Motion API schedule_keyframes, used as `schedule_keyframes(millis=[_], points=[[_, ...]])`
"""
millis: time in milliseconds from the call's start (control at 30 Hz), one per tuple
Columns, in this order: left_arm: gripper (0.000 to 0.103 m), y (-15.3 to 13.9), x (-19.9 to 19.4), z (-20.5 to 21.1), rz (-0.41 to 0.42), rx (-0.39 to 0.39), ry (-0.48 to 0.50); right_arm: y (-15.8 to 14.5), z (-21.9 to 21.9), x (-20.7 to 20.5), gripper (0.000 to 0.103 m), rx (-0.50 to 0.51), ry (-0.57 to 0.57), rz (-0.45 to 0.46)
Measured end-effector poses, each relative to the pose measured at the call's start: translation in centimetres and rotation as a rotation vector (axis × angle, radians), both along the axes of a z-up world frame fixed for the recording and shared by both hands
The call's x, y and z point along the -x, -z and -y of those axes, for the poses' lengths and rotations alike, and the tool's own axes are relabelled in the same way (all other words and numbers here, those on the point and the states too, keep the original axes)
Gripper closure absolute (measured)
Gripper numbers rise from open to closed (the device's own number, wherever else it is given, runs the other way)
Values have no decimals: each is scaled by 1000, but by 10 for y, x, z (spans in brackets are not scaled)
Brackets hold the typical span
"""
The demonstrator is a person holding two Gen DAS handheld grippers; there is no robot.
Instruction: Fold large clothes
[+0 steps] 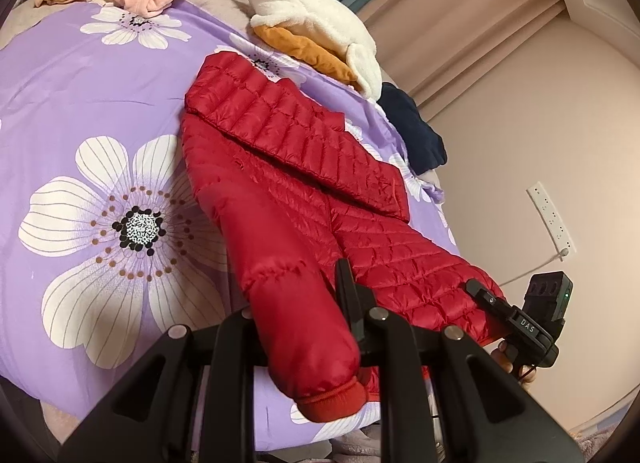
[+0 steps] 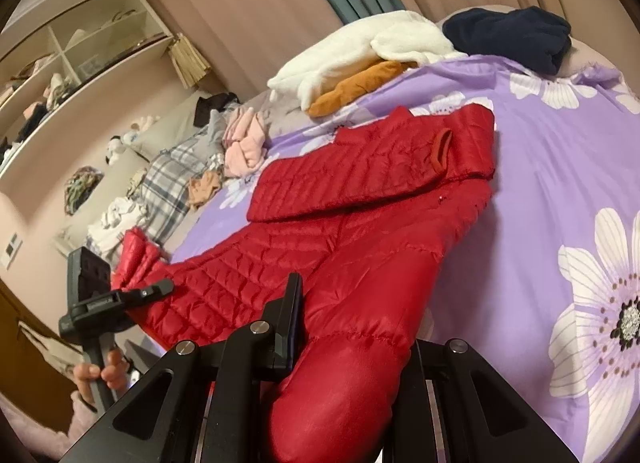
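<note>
I see the red jacket (image 1: 304,167) lying across the purple flowered quilt (image 1: 80,83), one sleeve folded over its upper part. My left gripper (image 1: 316,303) is closed tight on the jacket's near end, red fabric bunched between its fingers. My right gripper (image 2: 352,327) is clamped just as tightly on the other near corner. Both hold the hem at the bed's near edge. Beyond the jacket sit a white fleece (image 1: 316,19) and other clothes; the quilt left of the jacket lies bare.

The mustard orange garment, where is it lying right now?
In the left wrist view the mustard orange garment lies at the bed's far edge, tucked under the white fleece, just beyond the red jacket.
</note>
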State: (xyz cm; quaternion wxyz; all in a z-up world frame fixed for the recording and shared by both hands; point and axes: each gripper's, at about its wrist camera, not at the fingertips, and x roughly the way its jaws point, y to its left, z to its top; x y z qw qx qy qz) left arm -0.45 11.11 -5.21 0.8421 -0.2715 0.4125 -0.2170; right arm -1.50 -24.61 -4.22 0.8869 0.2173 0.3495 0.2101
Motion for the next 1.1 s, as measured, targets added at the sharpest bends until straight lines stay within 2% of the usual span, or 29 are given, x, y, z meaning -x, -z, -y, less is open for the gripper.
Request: schedule_keyframes(millis=[1100], points=[[86, -34, 17, -3, 86, 8, 30, -26, 11, 2, 83, -37, -60, 105]])
